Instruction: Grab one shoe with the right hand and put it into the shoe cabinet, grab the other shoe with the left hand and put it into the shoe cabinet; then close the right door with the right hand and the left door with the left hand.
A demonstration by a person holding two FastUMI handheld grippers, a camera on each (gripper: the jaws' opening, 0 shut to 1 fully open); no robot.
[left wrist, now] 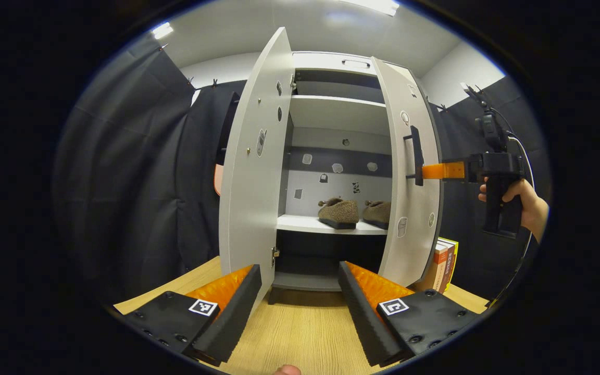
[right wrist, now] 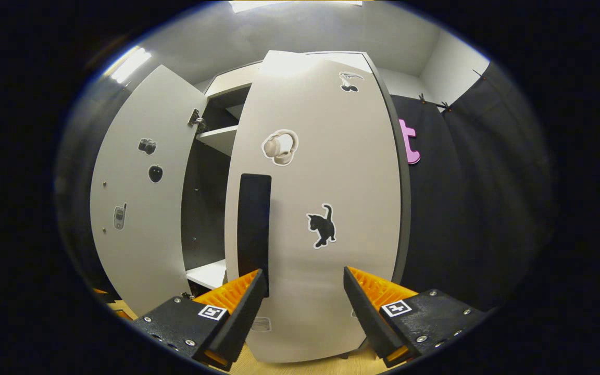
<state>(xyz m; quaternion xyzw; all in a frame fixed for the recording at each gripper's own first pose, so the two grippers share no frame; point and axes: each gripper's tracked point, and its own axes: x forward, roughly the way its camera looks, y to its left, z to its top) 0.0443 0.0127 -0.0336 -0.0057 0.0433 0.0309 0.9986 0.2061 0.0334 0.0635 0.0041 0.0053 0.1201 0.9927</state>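
Two brown fuzzy shoes, one (left wrist: 339, 212) beside the other (left wrist: 378, 212), sit on the white lower shelf (left wrist: 305, 225) of the white shoe cabinet. Its left door (left wrist: 253, 172) stands wide open. The right door (left wrist: 409, 177) is partly swung in. My right gripper (left wrist: 427, 171), held by a hand (left wrist: 526, 203), touches that door beside the black handle (left wrist: 415, 155). In the right gripper view the right door (right wrist: 326, 172) is close in front, and my right gripper (right wrist: 304, 297) is open, one finger by the handle (right wrist: 253, 229). My left gripper (left wrist: 300, 291) hovers open in front of the cabinet, holding nothing.
The cabinet stands on a wooden table (left wrist: 305, 328). A few upright books (left wrist: 446, 263) lean by the cabinet's right side. Upper shelves (left wrist: 336, 112) hold nothing. The left door (right wrist: 138, 198) with stickers juts out toward me. Black cloth walls surround the booth.
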